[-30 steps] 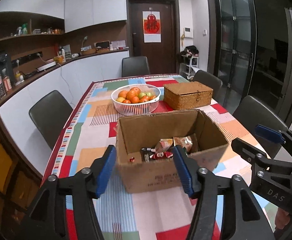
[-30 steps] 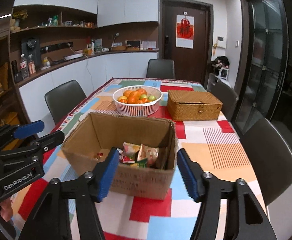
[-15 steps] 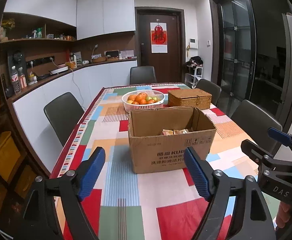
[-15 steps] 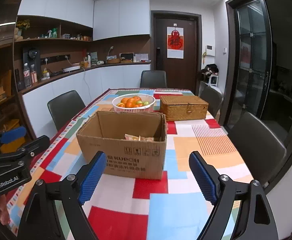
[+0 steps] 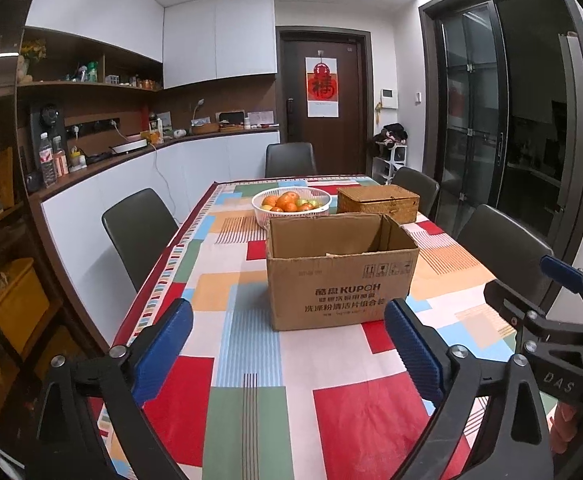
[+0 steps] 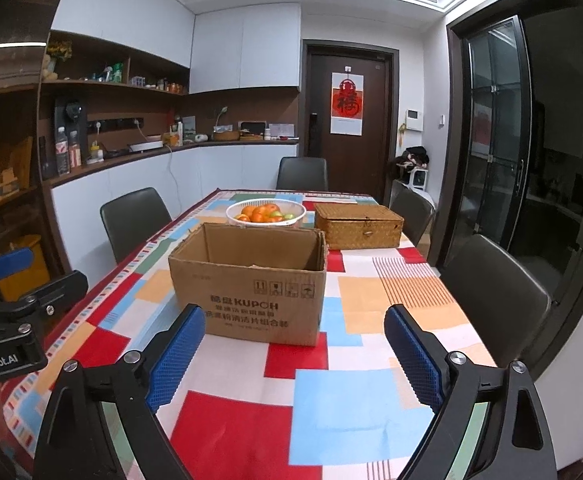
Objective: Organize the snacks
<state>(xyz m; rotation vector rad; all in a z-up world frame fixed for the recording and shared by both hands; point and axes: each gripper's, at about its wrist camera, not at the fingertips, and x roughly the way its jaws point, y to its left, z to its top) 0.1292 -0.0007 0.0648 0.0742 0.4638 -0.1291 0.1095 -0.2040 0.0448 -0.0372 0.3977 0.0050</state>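
An open cardboard box (image 5: 341,280) stands on the table with the patchwork cloth (image 5: 251,360); it also shows in the right wrist view (image 6: 247,296). The snacks inside are hidden by its front wall. My left gripper (image 5: 289,354) is open and empty, held back from the box near the table's front edge. My right gripper (image 6: 295,356) is open and empty, also short of the box. The right gripper shows at the right edge of the left wrist view (image 5: 563,320), and the left gripper at the left edge of the right wrist view (image 6: 15,312).
Behind the box are a white basket of oranges (image 5: 291,205) and a closed wicker box (image 5: 378,202). Dark chairs stand around the table, such as one on the left (image 5: 139,226) and one on the right (image 6: 495,288). A counter with shelves runs along the left wall.
Both grippers have pulled back and away from the box and now look at it from lower and farther off. The snacks seen inside earlier are out of sight. Both stay open.
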